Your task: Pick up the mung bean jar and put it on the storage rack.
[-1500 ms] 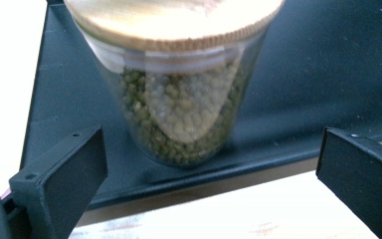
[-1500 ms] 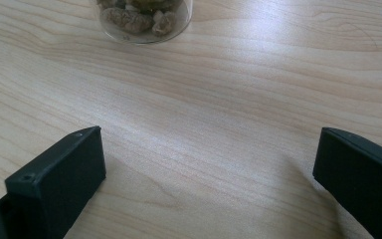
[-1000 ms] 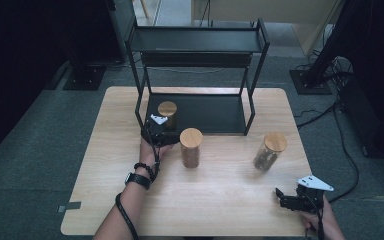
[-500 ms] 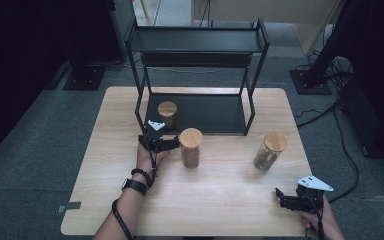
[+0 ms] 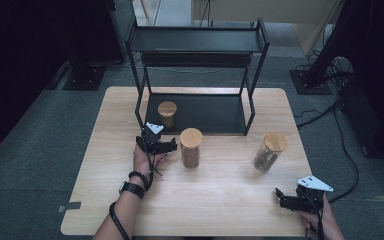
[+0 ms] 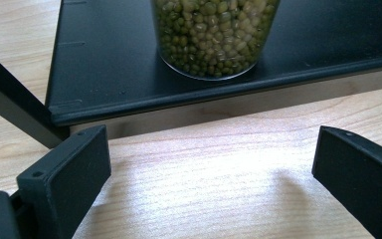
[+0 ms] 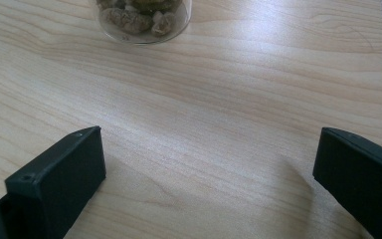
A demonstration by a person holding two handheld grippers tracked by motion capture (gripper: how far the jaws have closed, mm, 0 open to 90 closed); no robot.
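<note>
1. Hovering just above the bench [image 5: 105,200], the left tongs [image 5: 172,146] stand with jaws apart and nothing between them; they have just been closing a little.
2. Straight ahead of the left tongs in the left gripper view, the jar of green beans [image 6: 214,35] stands upright on the bottom shelf of the black rack [image 6: 104,74], beyond the jaws and apart from them.
3. In the high view that same jar, topped by a wooden lid [image 5: 167,108], sits near the rack's front left leg, just beyond the left tongs.
4. Just beside the left tongs, on their right in the high view, a second wooden-lidded jar [image 5: 190,148] stands upright on the bench; whether the jaw tips touch it I cannot tell.
5. The left hand [image 5: 145,160] wraps the tongs from below, with a watch and a bead band on the wrist.
6. The right tongs [image 5: 281,199] rest low at the near right corner of the bench, jaws wide apart and holding nothing.
7. Ahead of the right tongs, well apart, a third jar [image 7: 142,20] with brown lumps inside stands on the bench, leaning a little in the high view.
</note>
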